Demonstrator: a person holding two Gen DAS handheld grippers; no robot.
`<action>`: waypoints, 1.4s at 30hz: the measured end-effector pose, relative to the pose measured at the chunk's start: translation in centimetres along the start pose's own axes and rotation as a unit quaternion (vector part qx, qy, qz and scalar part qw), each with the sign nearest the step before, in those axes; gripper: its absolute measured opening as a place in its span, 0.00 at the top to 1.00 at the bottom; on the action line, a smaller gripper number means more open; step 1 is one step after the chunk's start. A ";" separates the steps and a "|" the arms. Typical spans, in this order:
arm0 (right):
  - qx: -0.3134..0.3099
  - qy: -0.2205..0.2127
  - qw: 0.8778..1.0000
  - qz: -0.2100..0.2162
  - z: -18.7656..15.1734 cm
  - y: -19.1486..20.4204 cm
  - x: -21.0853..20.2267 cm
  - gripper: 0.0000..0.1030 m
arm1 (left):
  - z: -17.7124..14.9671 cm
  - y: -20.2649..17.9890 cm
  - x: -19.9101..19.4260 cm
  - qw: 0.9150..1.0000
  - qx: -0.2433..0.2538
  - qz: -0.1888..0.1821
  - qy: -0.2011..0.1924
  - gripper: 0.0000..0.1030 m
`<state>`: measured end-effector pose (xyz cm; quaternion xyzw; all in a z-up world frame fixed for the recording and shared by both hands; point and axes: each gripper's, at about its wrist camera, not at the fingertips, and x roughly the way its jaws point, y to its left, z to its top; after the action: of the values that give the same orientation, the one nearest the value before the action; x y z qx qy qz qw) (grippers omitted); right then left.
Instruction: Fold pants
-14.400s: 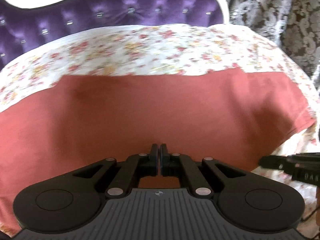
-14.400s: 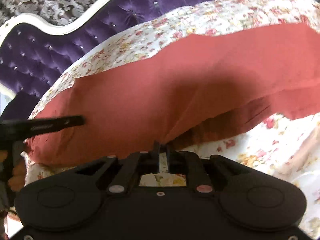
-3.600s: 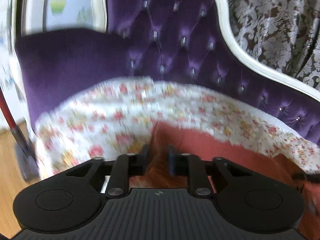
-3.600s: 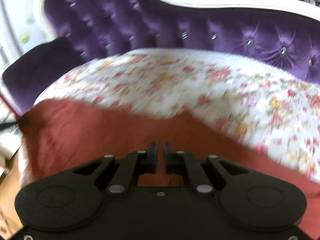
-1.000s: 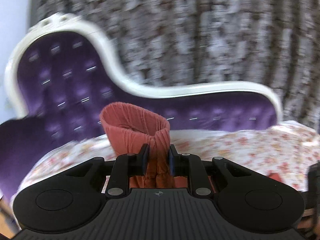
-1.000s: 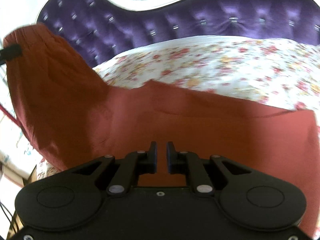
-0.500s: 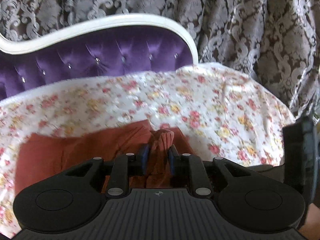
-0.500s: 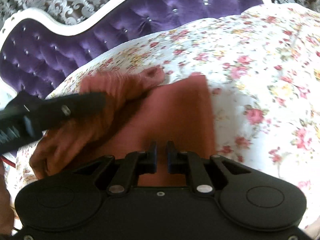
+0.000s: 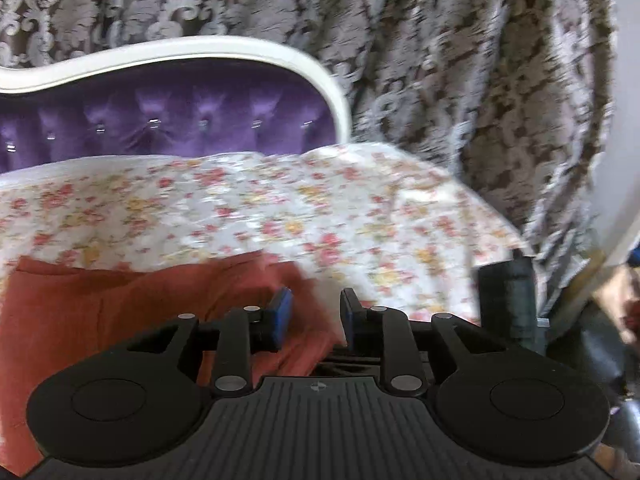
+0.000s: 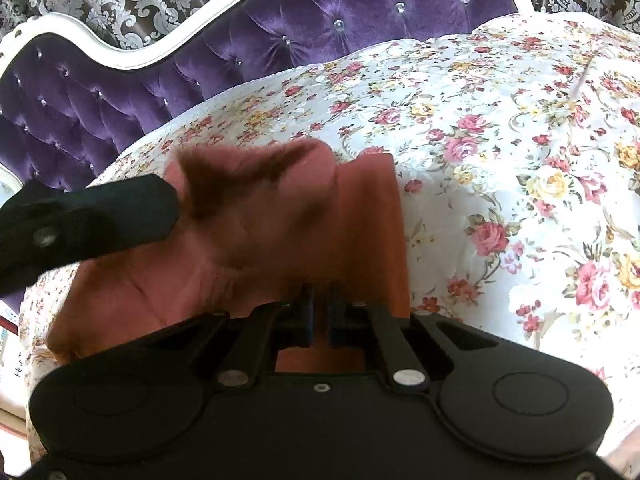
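Note:
The rust-red pants (image 9: 120,312) lie folded over on the floral bedspread (image 9: 320,216). My left gripper (image 9: 314,314) is open just above their right edge, with nothing between its blue pads. In the right wrist view the pants (image 10: 280,232) form a folded stack, the top layer blurred and loose. My right gripper (image 10: 319,312) is shut on the near edge of the pants. The left gripper (image 10: 92,216) shows there as a black shape at the left, beside the top layer.
A purple tufted headboard with a white frame (image 10: 280,28) runs behind the bed. Patterned grey curtains (image 9: 460,80) hang at the back and right. The right gripper's black body (image 9: 508,300) stands at the bed's right edge.
My left gripper has opened and let go of the waistband end it carried over. That end now rests on the rest of the pants. The right gripper has kept its hold.

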<state>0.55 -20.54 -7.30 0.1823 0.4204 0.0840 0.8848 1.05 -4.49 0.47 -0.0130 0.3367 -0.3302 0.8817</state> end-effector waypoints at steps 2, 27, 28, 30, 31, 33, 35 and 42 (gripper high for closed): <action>0.004 0.002 1.000 0.000 0.1 -0.2 -0.1 0.94 | -0.2 -0.4 -0.1 1.000 0.008 0.001 0.000 0.74; 0.017 -0.026 0.999 0.023 1.7 1.6 -1.3 0.32 | -5.9 11.0 -1.3 0.983 -0.081 0.139 0.086 0.71; 0.017 -0.020 0.999 0.021 1.6 1.6 -0.9 0.32 | -6.0 11.1 -1.4 0.983 -0.085 0.136 0.084 0.70; 0.020 -0.003 1.000 0.020 1.2 1.3 -0.2 0.32 | -5.9 11.4 -1.5 0.984 -0.096 0.129 0.082 0.70; 0.024 0.001 0.999 0.024 1.1 1.2 0.1 0.32 | -6.0 11.5 -1.7 0.984 -0.100 0.125 0.080 0.70; 0.026 0.004 0.999 0.043 0.8 1.2 0.1 0.33 | -6.0 11.8 -2.2 0.984 -0.108 0.121 0.075 0.70; 0.025 0.014 0.998 0.060 0.7 1.3 0.4 0.51 | -5.8 12.1 -2.8 0.983 -0.114 0.126 0.069 0.70; -0.073 -0.040 0.995 0.047 0.8 5.3 -2.9 0.78 | -4.7 14.0 -5.4 0.974 -0.128 0.177 0.054 0.70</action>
<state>-0.68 -16.69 -2.69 0.1400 0.3683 0.1482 0.9071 3.23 10.55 -3.46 -0.0479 0.4202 -0.1235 0.8977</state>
